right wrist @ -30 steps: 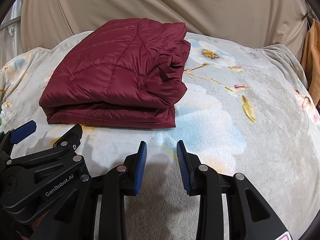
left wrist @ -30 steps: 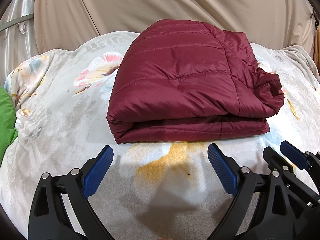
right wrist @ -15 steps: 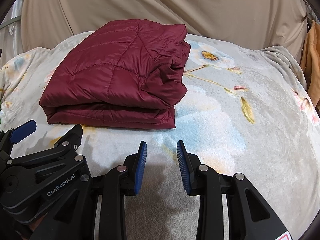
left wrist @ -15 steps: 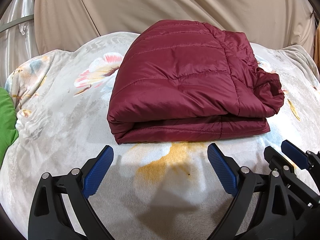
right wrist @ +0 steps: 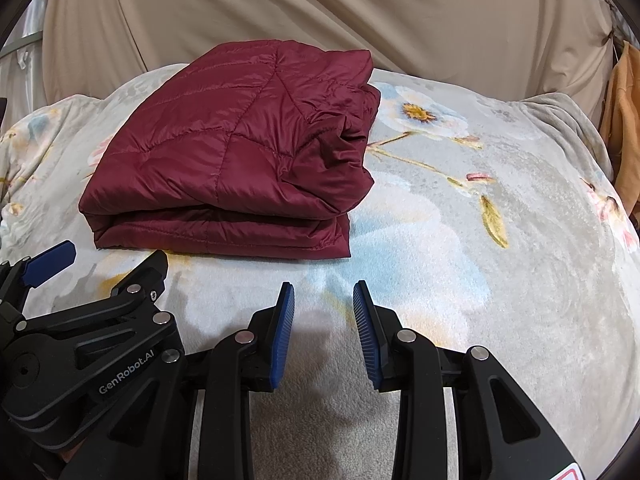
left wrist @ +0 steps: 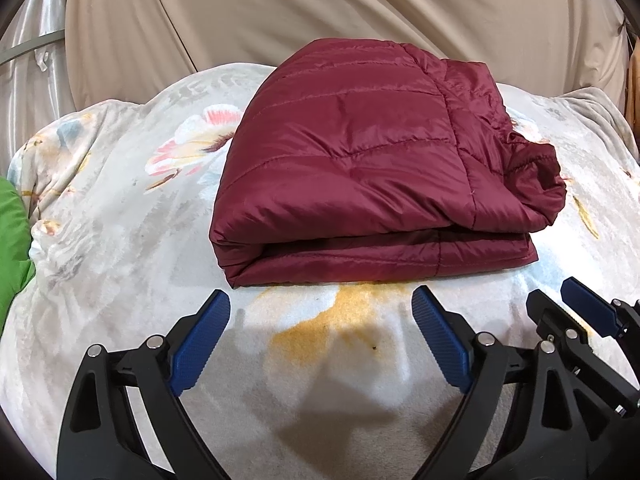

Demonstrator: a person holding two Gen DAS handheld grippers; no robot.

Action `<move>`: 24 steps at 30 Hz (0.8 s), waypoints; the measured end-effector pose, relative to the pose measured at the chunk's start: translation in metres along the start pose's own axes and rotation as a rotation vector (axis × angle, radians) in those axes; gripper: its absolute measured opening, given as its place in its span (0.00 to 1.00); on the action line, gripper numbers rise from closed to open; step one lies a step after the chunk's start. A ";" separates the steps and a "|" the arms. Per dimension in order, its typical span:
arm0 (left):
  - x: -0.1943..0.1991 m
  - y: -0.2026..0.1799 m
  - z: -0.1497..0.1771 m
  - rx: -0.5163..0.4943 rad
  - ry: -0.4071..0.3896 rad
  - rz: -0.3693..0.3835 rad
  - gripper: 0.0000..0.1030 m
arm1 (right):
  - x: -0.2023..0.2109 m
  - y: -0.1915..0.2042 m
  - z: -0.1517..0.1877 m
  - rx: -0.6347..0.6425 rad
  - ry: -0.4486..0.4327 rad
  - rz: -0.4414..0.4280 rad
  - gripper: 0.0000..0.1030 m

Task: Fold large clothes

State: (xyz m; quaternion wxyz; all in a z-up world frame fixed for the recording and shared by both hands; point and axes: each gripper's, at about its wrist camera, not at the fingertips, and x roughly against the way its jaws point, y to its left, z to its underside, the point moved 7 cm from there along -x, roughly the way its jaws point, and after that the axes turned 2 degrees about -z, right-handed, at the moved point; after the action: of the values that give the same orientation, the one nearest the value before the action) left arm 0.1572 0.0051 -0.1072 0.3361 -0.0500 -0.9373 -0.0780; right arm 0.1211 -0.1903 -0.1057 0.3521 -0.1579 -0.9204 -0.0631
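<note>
Hovering nearest to us over the floral blanket (left wrist: 100, 264), our left hand-held gripper (left wrist: 320, 312) has its blue pads spread wide with nothing between them, only a yellow-orange print on the blanket showing in the gap. Our right hand-held gripper (right wrist: 323, 300) sits just beside it, its pads (right wrist: 282, 336) set at a narrow gap and also empty, poised above a pale blue part of the print. Neither one touches the clothing.

Just beyond both sets of fingertips lies the dark red padded jacket (left wrist: 360, 168), folded into a thick, tidy stack of layers and resting flat on the blanket. Its folded edge faces us, and a bunched, crinkled end sits on its right side. From the right wrist view it lies ahead and to the left of us.

At the far left edge we see a bit of green fabric (left wrist: 12, 248). Behind everything hangs a beige cloth (right wrist: 320, 12), and an orange-brown garment (right wrist: 624, 128) shows at the far right.
</note>
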 end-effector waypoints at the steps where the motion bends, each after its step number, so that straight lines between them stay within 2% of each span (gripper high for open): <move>1: 0.000 0.000 0.000 0.000 0.001 -0.001 0.87 | 0.000 0.000 0.000 -0.001 0.000 -0.001 0.31; 24: 0.000 -0.001 0.000 -0.008 0.000 -0.010 0.86 | 0.000 0.000 0.000 0.001 0.000 -0.002 0.31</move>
State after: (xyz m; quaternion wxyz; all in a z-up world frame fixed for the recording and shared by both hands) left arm 0.1565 0.0041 -0.1072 0.3355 -0.0464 -0.9372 -0.0834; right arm 0.1210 -0.1906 -0.1058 0.3523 -0.1567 -0.9205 -0.0629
